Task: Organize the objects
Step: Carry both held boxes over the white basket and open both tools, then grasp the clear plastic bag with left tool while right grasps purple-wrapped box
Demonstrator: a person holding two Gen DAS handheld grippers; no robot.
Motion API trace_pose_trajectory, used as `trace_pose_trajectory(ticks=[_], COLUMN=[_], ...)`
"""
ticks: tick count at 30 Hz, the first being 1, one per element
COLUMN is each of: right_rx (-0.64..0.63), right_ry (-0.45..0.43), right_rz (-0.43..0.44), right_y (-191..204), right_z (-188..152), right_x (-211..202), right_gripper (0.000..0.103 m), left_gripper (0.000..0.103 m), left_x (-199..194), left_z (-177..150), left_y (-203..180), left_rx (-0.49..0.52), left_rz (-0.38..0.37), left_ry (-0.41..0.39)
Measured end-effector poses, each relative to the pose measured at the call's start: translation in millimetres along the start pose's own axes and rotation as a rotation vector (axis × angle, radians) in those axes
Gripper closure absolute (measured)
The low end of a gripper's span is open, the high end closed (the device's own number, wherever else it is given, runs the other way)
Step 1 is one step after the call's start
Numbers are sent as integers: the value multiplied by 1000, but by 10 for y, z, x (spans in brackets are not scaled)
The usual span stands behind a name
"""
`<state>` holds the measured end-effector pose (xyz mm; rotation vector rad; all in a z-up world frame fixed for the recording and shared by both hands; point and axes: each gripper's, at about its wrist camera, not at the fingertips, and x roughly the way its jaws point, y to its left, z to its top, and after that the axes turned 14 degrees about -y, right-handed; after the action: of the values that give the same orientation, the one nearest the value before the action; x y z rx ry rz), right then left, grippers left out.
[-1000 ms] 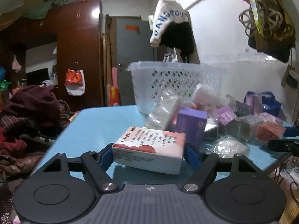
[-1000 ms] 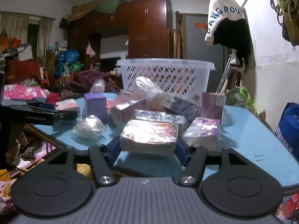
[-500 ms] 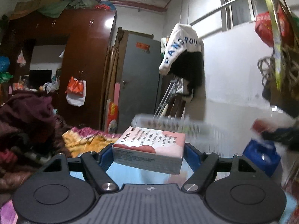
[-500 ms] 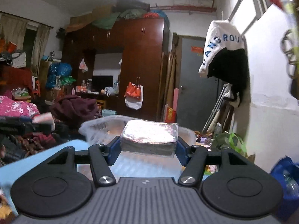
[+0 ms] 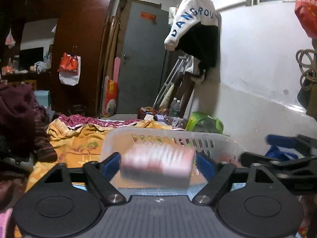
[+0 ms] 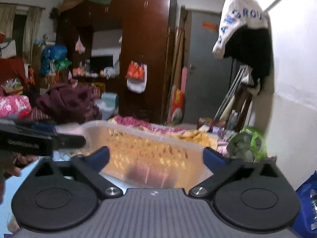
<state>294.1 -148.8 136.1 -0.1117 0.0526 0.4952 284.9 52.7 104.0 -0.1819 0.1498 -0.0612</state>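
In the left wrist view my left gripper (image 5: 157,163) is open over the white perforated basket (image 5: 218,141). The pink and white box (image 5: 156,165) is blurred between the fingers with gaps on both sides, dropping free. In the right wrist view my right gripper (image 6: 156,159) is open wide over the same basket (image 6: 138,130). A blurred foil-wrapped packet (image 6: 147,173) lies inside the basket below it. The right gripper also shows at the right of the left wrist view (image 5: 281,154), and the left gripper at the left of the right wrist view (image 6: 39,140).
A blue table edge (image 6: 11,184) shows at lower left. A white wall (image 5: 257,79) stands close on the right. Piled clothes and bedding (image 5: 79,138) lie behind the basket. A blue bag (image 6: 307,202) sits at lower right.
Both grippers carried their items from the table up over the basket, then opened. The box and the foil packet left the fingers and are falling or lying in the basket.
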Motion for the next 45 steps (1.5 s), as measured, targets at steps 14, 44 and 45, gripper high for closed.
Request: trace_pose_trajectory(ticks=[14, 44, 45], right_rx=[88, 52, 61], right_ry=[-154, -71, -75], right_rz=[-62, -59, -61], right_y=[79, 388, 373], right_z=[-1053, -1768, -1767], right_x=[-1899, -1946, -1953], right_gripper=[0, 30, 30], left_gripper=[0, 22, 32], left_x=[-1611, -2170, -2177], left_z=[-690, -1983, -1981], left_y=[163, -527, -519], left_rx=[11, 242, 237], left_rz=[-13, -104, -103], left_ry=[-204, -97, -97])
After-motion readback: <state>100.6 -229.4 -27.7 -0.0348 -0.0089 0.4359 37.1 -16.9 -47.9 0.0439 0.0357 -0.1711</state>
